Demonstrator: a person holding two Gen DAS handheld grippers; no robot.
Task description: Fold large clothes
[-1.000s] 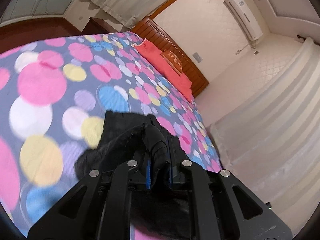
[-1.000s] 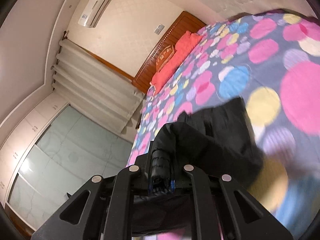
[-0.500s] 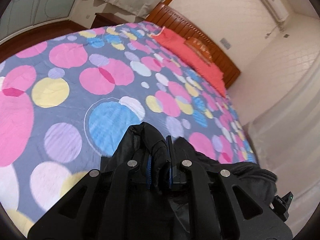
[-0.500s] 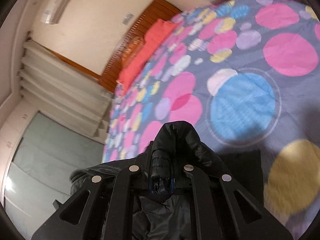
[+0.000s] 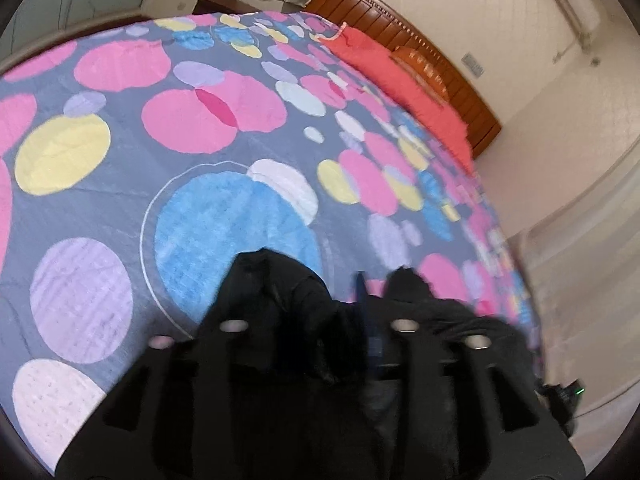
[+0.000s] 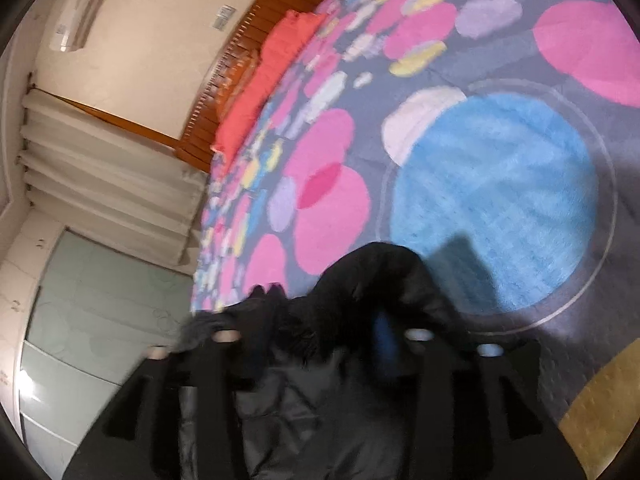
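Observation:
A black padded garment (image 5: 280, 280) lies bunched at the near edge of the bed, also seen in the right wrist view (image 6: 368, 280). My left gripper (image 5: 320, 320) has its jaws spread wider than before, with black cloth still lying between them; blur hides whether it is gripped. My right gripper (image 6: 320, 336) also has its jaws spread, with a fold of the garment between them. Both views are motion-blurred.
The bed carries a grey cover with pink, blue and yellow circles (image 5: 224, 216). Red pillows (image 5: 400, 76) lie by the wooden headboard (image 5: 440, 64). Curtains (image 6: 100, 168) and a glass wardrobe (image 6: 88, 320) stand at the bed's side.
Both grippers have come down toward the bed with the garment. The jaws of both have spread apart from their tight pinch on the cloth.

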